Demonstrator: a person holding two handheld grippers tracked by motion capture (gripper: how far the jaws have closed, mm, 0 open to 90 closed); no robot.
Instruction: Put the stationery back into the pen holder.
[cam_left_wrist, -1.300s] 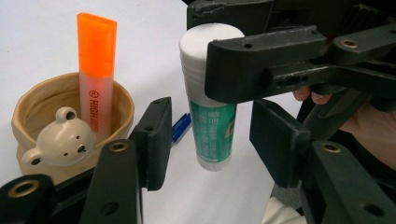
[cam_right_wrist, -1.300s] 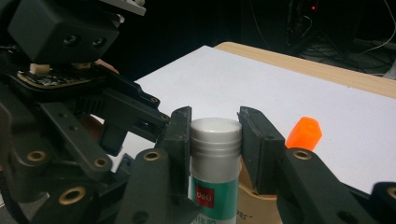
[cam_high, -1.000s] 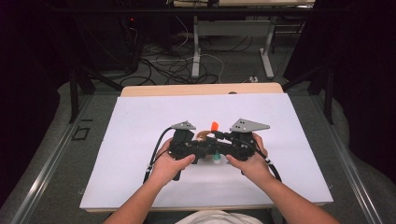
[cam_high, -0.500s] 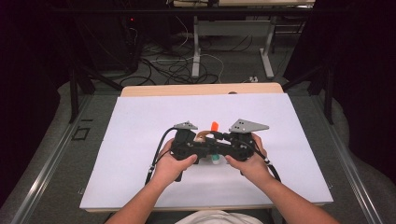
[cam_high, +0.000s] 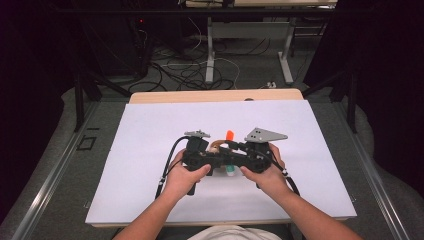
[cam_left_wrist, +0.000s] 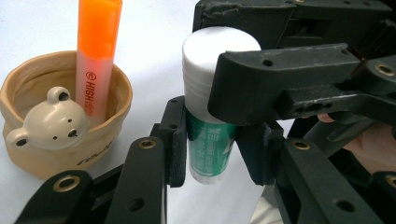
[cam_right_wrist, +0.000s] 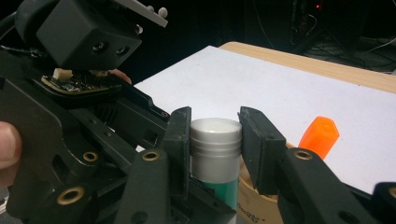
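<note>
Glue stick (cam_left_wrist: 208, 140), green label, white cap, upright above the white table (cam_high: 150, 130). Left gripper (cam_left_wrist: 215, 140) clamps its body; right gripper (cam_right_wrist: 215, 140) clamps the cap. Just beyond: tan bear cup (cam_left_wrist: 42, 126) holding an orange highlighter (cam_left_wrist: 97, 56).

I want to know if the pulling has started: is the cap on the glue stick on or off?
On. The white cap sits flush on the green glue stick; right gripper clamps the cap, left gripper the body.
</note>
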